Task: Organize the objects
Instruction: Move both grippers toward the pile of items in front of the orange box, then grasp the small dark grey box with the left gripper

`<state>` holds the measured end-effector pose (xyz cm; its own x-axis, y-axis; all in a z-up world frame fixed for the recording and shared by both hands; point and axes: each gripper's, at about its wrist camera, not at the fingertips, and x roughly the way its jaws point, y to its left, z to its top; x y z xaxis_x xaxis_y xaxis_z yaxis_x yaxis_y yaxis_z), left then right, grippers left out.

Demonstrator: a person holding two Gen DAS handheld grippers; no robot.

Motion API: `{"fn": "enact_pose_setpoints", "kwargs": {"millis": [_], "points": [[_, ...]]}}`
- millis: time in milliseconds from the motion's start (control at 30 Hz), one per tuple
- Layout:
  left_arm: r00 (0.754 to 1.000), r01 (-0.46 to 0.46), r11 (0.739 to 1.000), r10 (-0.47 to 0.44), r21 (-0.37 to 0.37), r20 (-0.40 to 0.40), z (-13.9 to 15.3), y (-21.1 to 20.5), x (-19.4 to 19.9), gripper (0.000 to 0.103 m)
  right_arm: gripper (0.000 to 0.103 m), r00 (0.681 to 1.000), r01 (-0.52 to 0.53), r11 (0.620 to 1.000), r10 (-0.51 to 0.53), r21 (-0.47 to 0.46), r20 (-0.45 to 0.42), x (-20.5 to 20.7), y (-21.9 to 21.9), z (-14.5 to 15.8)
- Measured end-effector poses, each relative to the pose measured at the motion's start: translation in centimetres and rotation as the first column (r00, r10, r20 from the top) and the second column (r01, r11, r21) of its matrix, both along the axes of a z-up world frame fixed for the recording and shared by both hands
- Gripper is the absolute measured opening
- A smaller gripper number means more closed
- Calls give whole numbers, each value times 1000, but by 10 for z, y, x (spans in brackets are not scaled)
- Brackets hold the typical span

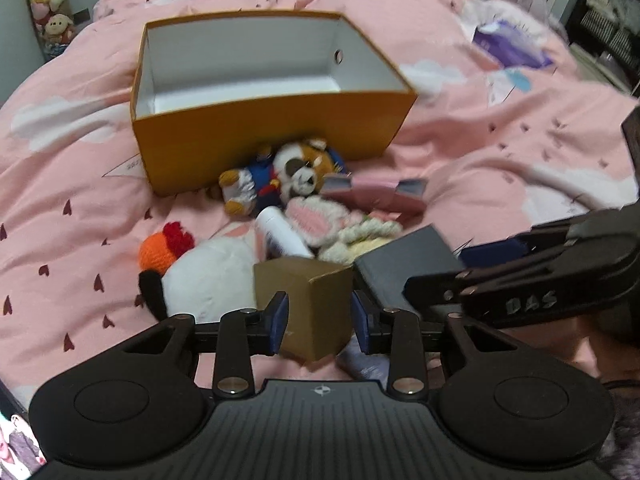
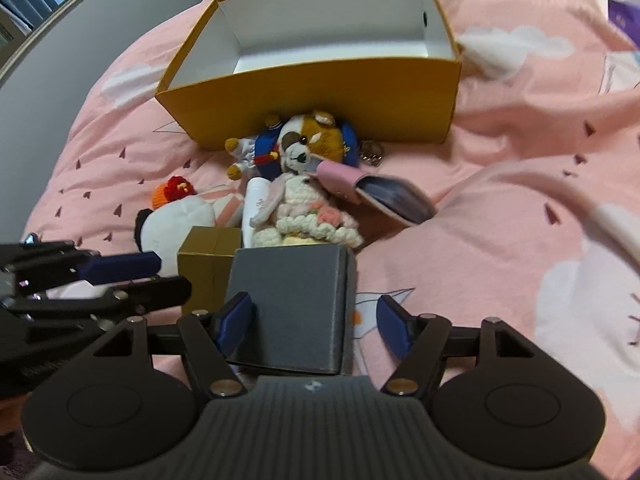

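Between left hand-held gripper (image 1: 319, 322) pads: gold box (image 1: 310, 304), untouched.

Support: bed with pink cover (image 1: 460, 148)
On it: orange box (image 1: 264, 136), dog toy (image 2: 304, 144), gold box (image 1: 308, 304), grey box (image 2: 292, 304)

the open box (image 1: 256, 128) sits on the bed (image 1: 500, 152). toys (image 1: 296, 168) lie before it. two small boxes (image 1: 308, 300) stand nearest, side by side.
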<state>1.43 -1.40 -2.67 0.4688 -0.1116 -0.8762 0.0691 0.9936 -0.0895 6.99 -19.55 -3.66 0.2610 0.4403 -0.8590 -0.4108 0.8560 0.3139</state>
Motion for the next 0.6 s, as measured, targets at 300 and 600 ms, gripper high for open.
{"fn": "enact_pose_setpoints", "kwargs": {"millis": [300, 600], "points": [[998, 49, 995, -45, -87, 47, 13, 0, -4, 50, 72, 998, 28, 998, -25, 51, -56, 10, -4, -6], [995, 64, 970, -80, -234, -62, -12, -17, 13, 50, 44, 995, 91, 993, -88, 69, -40, 10, -33, 3]]}}
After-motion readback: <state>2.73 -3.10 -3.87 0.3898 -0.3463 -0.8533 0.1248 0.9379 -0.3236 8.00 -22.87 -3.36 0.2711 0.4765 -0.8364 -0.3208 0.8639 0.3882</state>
